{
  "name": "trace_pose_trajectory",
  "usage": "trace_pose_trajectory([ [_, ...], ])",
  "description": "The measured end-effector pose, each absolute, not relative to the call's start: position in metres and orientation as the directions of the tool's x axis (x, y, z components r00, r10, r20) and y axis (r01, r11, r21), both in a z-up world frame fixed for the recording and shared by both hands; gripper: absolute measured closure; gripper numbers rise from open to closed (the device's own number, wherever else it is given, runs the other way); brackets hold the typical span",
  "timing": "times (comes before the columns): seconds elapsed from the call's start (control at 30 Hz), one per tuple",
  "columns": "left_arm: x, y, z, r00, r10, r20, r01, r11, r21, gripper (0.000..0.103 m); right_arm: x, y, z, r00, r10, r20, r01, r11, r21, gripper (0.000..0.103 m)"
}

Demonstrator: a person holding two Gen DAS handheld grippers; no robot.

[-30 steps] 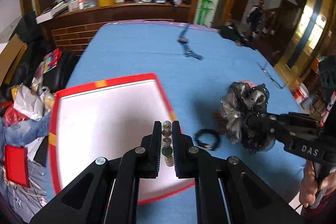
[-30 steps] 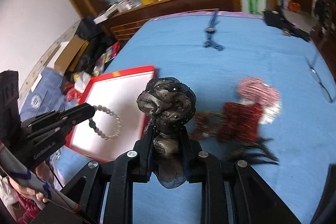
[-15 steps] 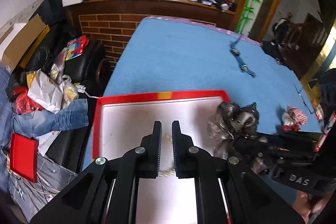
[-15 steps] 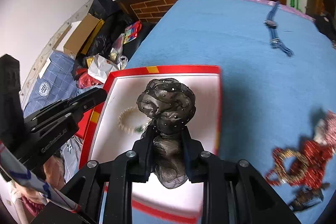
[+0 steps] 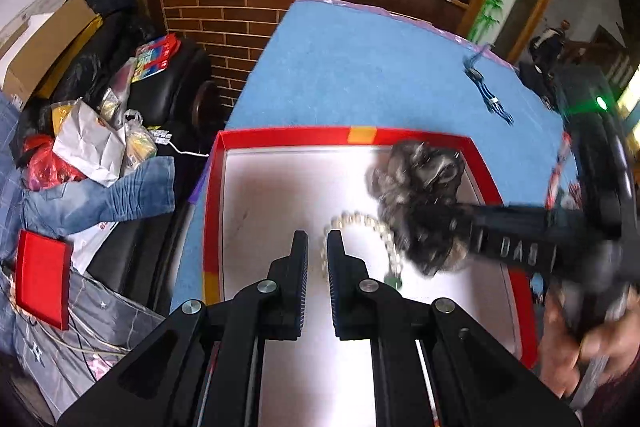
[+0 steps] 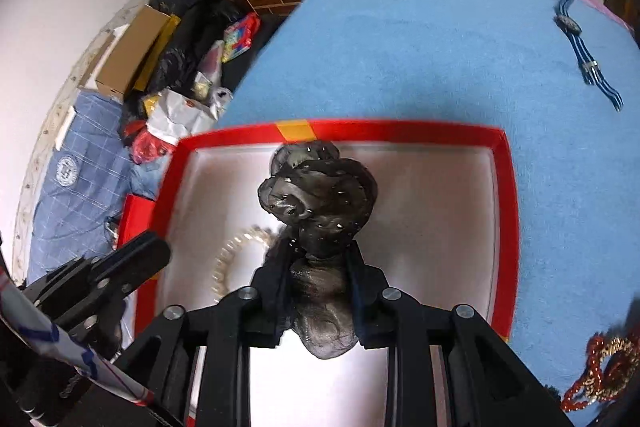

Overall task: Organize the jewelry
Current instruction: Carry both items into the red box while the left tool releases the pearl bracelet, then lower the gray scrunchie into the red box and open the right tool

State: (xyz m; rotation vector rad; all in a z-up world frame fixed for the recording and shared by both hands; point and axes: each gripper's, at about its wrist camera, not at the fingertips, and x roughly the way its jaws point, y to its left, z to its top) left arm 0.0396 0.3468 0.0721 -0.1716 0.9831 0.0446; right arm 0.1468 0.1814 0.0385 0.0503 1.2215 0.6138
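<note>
A red-rimmed tray (image 5: 420, 135) with a white floor lies on the blue table; it also shows in the right wrist view (image 6: 508, 211). A pearl bracelet (image 5: 380, 231) with a green bead lies in it, also visible in the right wrist view (image 6: 236, 247). My left gripper (image 5: 317, 247) hangs over the tray just left of the bracelet, jaws slightly apart and empty. My right gripper (image 6: 316, 259) is shut on a black gauze hair flower (image 6: 320, 187) over the tray's middle; the flower also shows in the left wrist view (image 5: 416, 183).
A blue striped watch (image 6: 584, 47) lies far right on the blue cloth (image 6: 400, 47). Red beaded jewelry (image 6: 600, 367) lies right of the tray. Bags, boxes and jeans (image 5: 100, 195) pile up beyond the table's left edge.
My right gripper has carried the hair flower left and over the tray. My left gripper let go of the pearl bracelet, which now lies in the tray, and drew back.
</note>
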Motion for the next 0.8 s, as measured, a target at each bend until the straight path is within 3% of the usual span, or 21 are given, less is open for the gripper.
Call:
trace_pose_trajectory([
  [0.23,0.025,0.314,0.055,0.504,-0.113,-0.856,-0.009,0.991,-0.136,0.094,0.148,0.180,0.036,0.190,0.490,-0.850,-0.364,0.840,0.403,0.075],
  [0.4,0.034,0.293,0.037,0.469,-0.092,-0.879,0.016,0.995,-0.095,0.094,0.155,0.195,0.040,0.200,0.502,-0.842,-0.381,0.831,0.405,0.074],
  [0.6,0.060,0.323,0.030,0.461,0.065,-0.885,-0.151,0.989,-0.006,0.094,0.161,0.198,0.039,0.206,0.501,-0.841,-0.382,0.832,0.402,0.068],
  [0.77,0.075,0.351,0.028,0.473,0.088,-0.877,-0.223,0.975,-0.022,0.094,0.162,0.201,0.036,0.208,0.500,-0.840,-0.388,0.831,0.398,0.065],
  [0.8,0.075,0.354,0.029,0.475,0.081,-0.876,-0.231,0.972,-0.036,0.094,0.163,0.201,0.035,0.211,0.495,-0.843,-0.390,0.833,0.392,0.059],
])
